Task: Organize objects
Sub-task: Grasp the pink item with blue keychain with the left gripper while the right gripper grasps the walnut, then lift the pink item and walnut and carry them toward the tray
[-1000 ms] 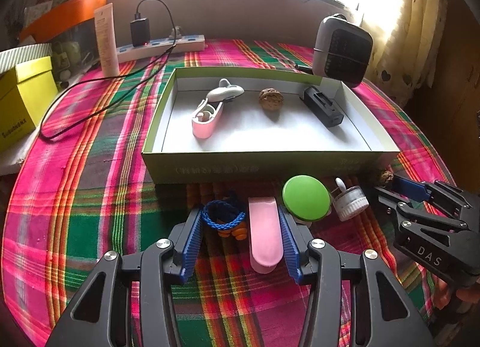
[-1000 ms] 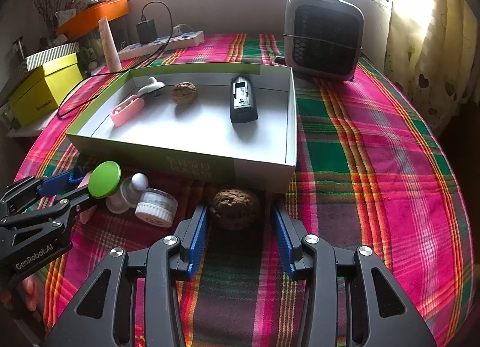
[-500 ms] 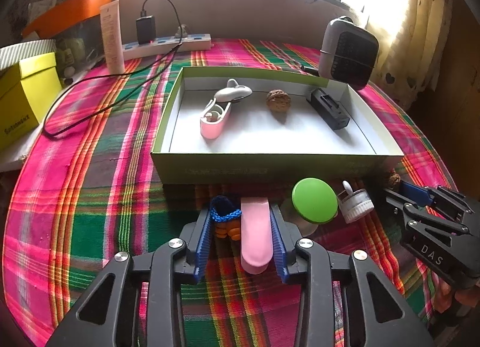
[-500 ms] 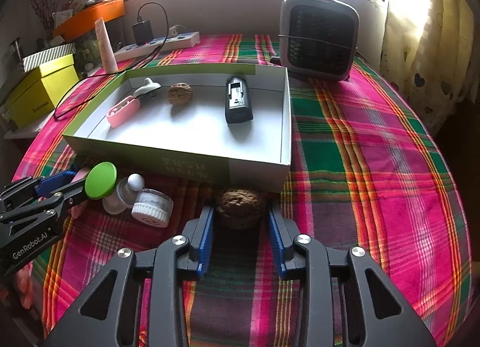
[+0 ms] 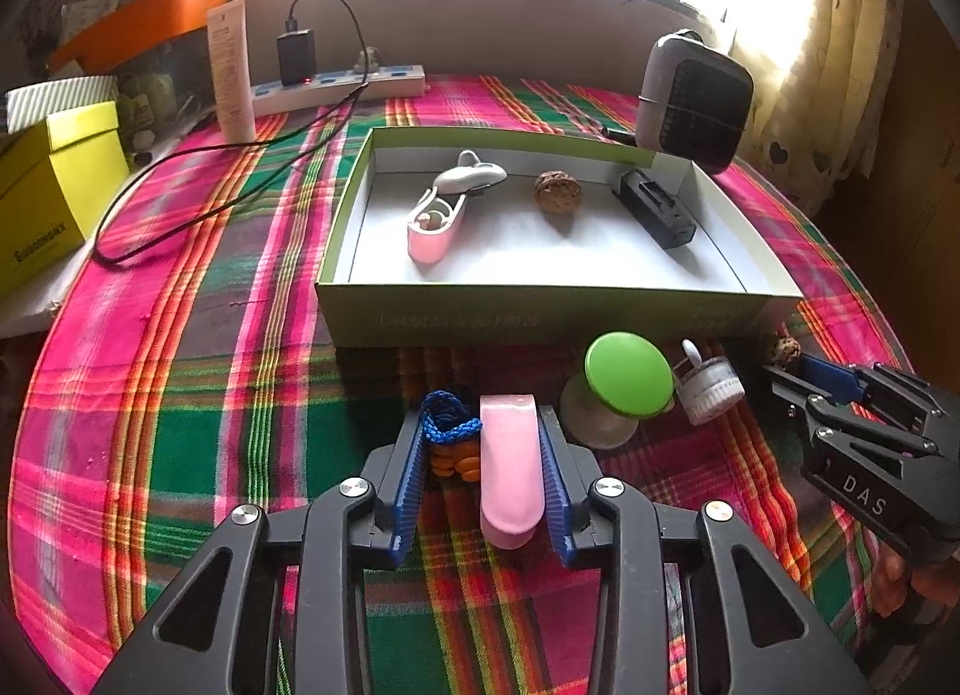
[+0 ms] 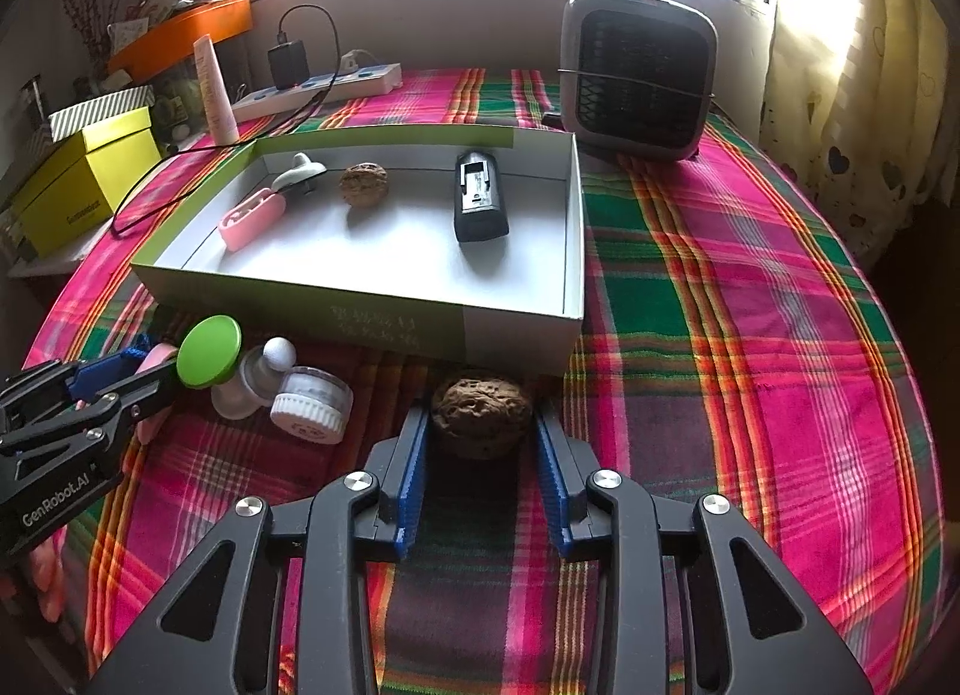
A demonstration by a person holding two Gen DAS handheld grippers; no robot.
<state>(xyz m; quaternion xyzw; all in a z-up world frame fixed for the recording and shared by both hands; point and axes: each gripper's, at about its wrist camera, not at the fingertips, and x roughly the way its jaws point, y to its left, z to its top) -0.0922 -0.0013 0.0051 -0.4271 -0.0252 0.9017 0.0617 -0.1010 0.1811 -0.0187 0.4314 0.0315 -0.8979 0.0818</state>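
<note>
Three items already lie in my shallow green-walled cardboard box (image 5: 540,317); just before it, my left gripper (image 5: 483,476) pinches the pink plastic case (image 5: 510,473), my right gripper (image 6: 480,455) narrowly brackets the brown walnut (image 6: 482,413).

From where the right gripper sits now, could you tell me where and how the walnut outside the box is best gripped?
Grip the walnut across its widest middle, coming in level from the near side. It is rounded and bumpy, resting on the cloth just before the box wall; the right gripper already straddles its flanks.
</note>
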